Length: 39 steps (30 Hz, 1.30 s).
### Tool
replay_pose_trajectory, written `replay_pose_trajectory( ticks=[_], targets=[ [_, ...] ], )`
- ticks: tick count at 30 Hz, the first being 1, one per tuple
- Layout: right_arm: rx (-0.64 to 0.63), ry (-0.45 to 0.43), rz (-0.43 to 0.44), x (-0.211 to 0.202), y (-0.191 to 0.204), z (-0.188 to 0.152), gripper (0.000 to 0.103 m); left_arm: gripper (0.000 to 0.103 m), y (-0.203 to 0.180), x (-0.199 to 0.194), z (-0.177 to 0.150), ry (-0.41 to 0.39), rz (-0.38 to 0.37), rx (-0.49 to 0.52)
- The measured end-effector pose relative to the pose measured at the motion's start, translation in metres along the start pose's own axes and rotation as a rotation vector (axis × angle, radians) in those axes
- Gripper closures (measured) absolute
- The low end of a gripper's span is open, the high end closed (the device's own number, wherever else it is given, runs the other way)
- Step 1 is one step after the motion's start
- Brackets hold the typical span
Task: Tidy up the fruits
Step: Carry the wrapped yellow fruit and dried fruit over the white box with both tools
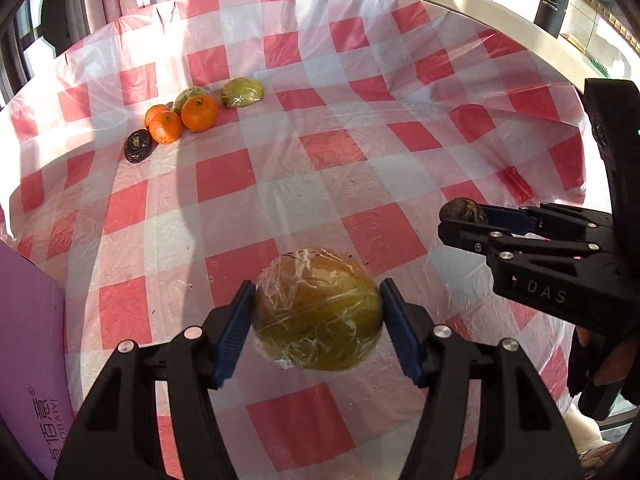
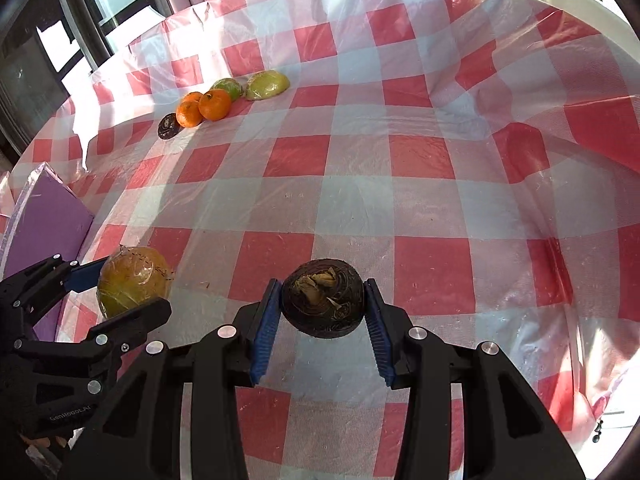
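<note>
Left wrist view | left gripper (image 1: 318,320) clamped on slick wrapped fruit (image 1: 318,310), could squirt out | right gripper (image 2: 322,312) pinching dark round fruit (image 2: 323,298), might roll off

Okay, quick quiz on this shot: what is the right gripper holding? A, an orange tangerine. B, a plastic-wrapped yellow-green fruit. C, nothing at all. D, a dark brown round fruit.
D: in the right wrist view, the right gripper has its blue pads pressed on either side of the dark brown round fruit, while the plastic-wrapped yellow-green fruit sits in the left gripper.
</note>
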State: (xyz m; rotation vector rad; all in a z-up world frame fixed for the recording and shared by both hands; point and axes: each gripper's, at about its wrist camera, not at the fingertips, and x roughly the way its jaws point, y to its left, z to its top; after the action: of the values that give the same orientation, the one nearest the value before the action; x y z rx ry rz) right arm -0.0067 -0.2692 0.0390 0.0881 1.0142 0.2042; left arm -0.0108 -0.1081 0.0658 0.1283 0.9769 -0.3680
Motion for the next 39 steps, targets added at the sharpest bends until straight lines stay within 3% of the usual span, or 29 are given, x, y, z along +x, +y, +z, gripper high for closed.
replay_pose_trajectory(
  ticks=[9, 21, 29, 39],
  targets=[
    [0.031, -0.051, 0.025, -0.023, 0.064, 0.009, 0.061, 0.04, 0.083, -0.08, 0.003, -0.139, 0.051, -0.079],
    [-0.131, -0.083, 0.116, -0.032, 0.204, 0.009, 0.061, 0.04, 0.196, -0.154, -0.036, -0.166, 0.164, -0.172],
    [-0.242, -0.143, 0.199, -0.048, 0.286, 0.018, 0.061, 0.04, 0.275, -0.17, -0.068, -0.107, 0.265, -0.313],
    [-0.509, -0.152, 0.269, -0.052, 0.384, 0.0, 0.061, 0.04, 0.341, -0.156, -0.111, 0.102, 0.393, -0.372]
  ],
)
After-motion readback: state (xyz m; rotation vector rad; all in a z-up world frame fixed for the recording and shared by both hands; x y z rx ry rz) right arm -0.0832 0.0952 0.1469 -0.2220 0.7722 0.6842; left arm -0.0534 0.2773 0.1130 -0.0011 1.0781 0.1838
